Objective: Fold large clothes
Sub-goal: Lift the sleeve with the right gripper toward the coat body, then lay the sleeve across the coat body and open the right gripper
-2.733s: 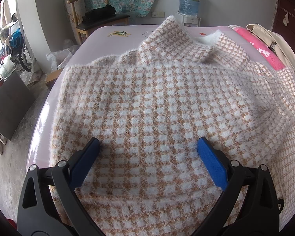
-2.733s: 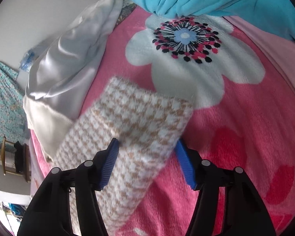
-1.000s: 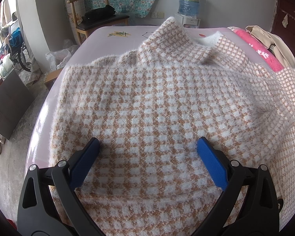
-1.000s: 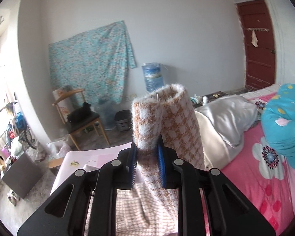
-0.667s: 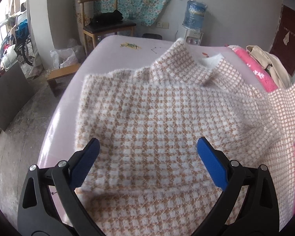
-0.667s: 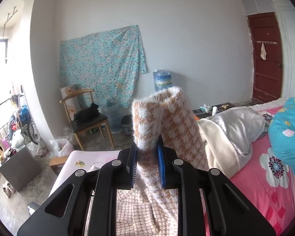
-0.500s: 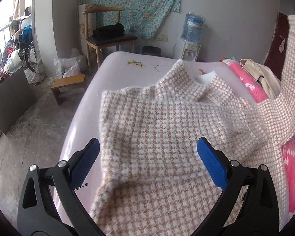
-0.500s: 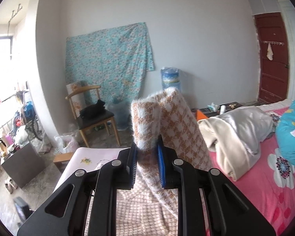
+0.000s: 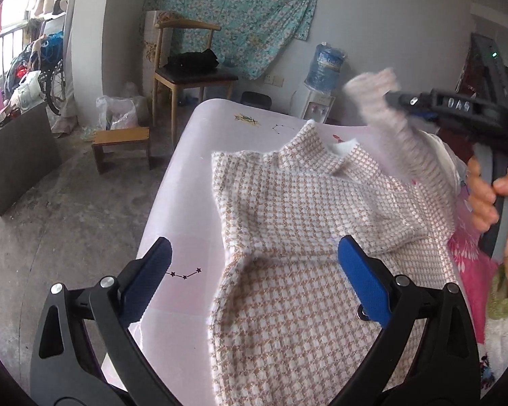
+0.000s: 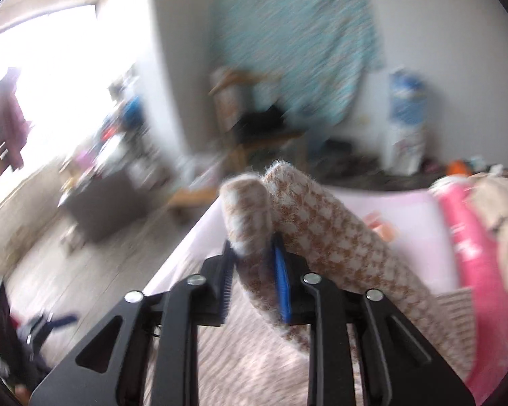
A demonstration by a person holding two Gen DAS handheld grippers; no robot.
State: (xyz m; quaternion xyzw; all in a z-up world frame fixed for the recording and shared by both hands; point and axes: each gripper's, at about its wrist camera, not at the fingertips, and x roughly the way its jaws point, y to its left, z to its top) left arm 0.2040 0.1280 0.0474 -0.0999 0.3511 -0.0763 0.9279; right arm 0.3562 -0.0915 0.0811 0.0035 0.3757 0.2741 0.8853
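Note:
A fuzzy tan-and-white houndstooth sweater [image 9: 304, 203] lies spread on the pale pink bed [image 9: 186, 176]. My left gripper [image 9: 254, 247] hovers open above the sweater's lower left edge, with nothing between its blue pads. My right gripper [image 9: 399, 101] comes in from the right, held by a person's hand [image 9: 484, 196], and carries the sweater's sleeve [image 9: 389, 125] above the collar area. In the blurred right wrist view the sleeve [image 10: 321, 230] fills the gap of the right gripper [image 10: 252, 253]. Its jaws are opening, but the pads still touch the cloth.
A wooden chair [image 9: 193, 71] with dark clothes and a low stool [image 9: 122, 138] stand on the floor left of the bed. A water dispenser [image 9: 323, 67] stands at the bed's far end. A pink blanket [image 9: 467, 253] and beige clothes [image 10: 498, 223] lie on the right.
My left gripper drew back and rose, now showing the sweater's left edge and bare bed. My right gripper swung down and over the sweater with the sleeve still in it.

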